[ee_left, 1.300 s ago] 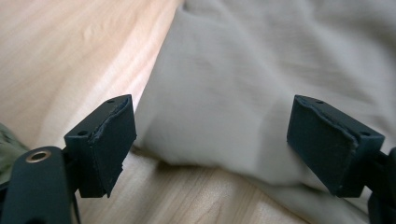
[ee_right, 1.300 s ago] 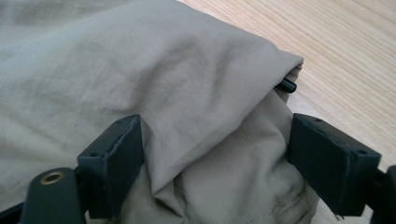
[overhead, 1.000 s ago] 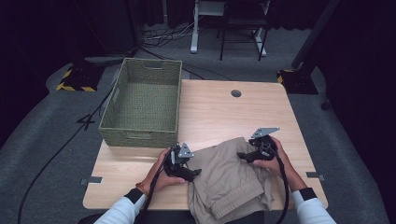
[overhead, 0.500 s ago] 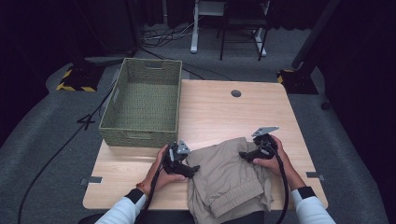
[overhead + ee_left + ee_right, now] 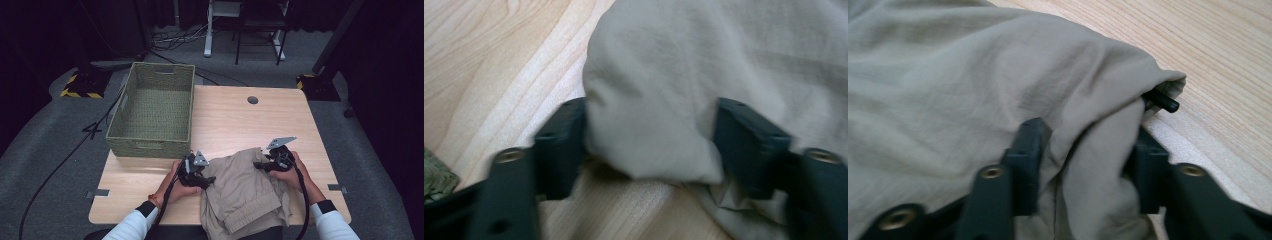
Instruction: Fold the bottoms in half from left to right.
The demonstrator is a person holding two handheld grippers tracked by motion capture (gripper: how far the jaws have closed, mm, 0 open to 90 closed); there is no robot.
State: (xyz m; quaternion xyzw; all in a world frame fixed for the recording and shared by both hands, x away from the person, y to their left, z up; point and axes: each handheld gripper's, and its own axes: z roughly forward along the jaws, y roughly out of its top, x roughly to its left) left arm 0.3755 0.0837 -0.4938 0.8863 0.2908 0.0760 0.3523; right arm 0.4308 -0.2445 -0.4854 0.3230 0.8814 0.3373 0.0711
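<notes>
A crumpled beige garment (image 5: 245, 197) lies at the table's front middle, its ribbed waistband toward the person. My left gripper (image 5: 210, 179) sits at the garment's left edge. In the left gripper view a rounded fold of the garment (image 5: 649, 100) fills the gap of the left gripper (image 5: 651, 135); the jaws have just been closing and both pads touch it. My right gripper (image 5: 257, 165) is at the garment's upper right edge. In the right gripper view its jaws have also just been closing, and the right gripper (image 5: 1088, 145) pinches bunched garment cloth (image 5: 998, 75).
A green woven basket (image 5: 116, 131) stands at the table's back left, close behind the left hand. The wooden table (image 5: 240, 125) has a round cable hole (image 5: 252, 100) near its far edge. A small black stub (image 5: 1164, 102) pokes out under the cloth.
Both hands have stayed almost in place at the garment's two sides. The cloth between them looks slightly more gathered than a second ago.
</notes>
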